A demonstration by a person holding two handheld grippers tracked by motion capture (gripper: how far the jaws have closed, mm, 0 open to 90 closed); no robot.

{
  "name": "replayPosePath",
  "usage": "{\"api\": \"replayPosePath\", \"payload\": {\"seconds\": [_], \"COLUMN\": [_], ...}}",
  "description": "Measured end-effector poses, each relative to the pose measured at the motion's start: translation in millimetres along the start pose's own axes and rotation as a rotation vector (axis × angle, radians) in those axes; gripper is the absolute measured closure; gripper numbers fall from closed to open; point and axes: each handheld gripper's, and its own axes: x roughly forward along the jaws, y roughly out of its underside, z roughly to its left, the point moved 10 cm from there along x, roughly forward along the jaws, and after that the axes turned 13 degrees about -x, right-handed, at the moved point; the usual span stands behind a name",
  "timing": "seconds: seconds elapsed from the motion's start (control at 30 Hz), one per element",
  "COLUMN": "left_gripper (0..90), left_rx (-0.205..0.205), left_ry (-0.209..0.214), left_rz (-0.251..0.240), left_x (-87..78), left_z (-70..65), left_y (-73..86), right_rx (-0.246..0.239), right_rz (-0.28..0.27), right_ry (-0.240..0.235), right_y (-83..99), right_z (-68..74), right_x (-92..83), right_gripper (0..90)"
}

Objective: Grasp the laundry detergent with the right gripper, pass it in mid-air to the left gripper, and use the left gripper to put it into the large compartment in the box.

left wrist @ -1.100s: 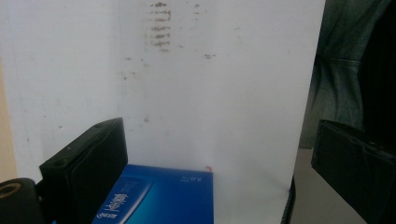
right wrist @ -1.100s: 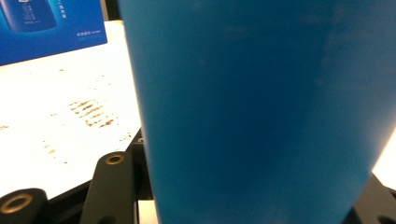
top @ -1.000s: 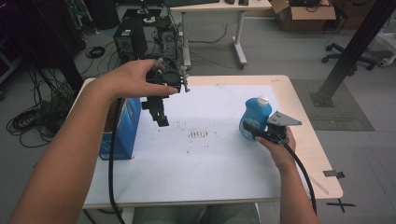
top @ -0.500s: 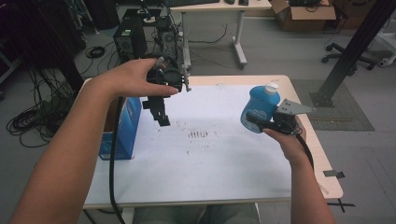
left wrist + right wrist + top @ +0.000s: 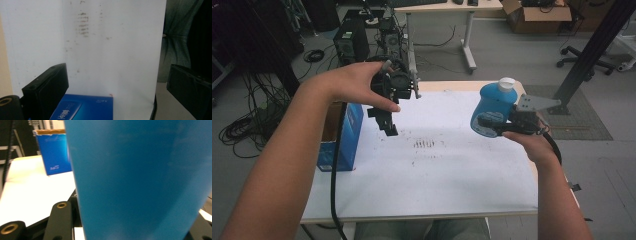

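Your R gripper jaws clamp the blue bottle above the desk; L gripper jaws open, hovering beside blue box.

The blue box carries small white print (too blurred to read); nothing else is legible.

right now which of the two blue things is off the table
The bottle, held up in the right gripper; the box stands on the table's left edge.
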Motion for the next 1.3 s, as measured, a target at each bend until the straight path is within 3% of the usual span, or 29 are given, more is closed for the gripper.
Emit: {"api": "replayPosePath", "payload": {"seconds": [0.33,0.6,1.3], "left_gripper": [4.6,4.6,4.4], "left_rx": [0.002,0.003,-0.001], "left_ry": [-0.014,-0.021,-0.031], "left_rz": [-0.003,-0.002,0.005], "left_x": [-4.6,-7.0,-11.2], "left_z": [-3.3,-4.2,-3.4], "left_y": [-7.8,-11.4,-21.6], "right_rx": [-0.073,-0.119,-0.153], "right_rz": [0.012,0.0,-0.023], "right_ry": [-0.133,-0.195,-0.328], "right_y": [-19.3,-33.2,-42.3], "right_z": [17.3,27.7,55.1], "right_x": [5.8,11.4,33.1], "right_gripper": [45.2,45.2,45.2]}}
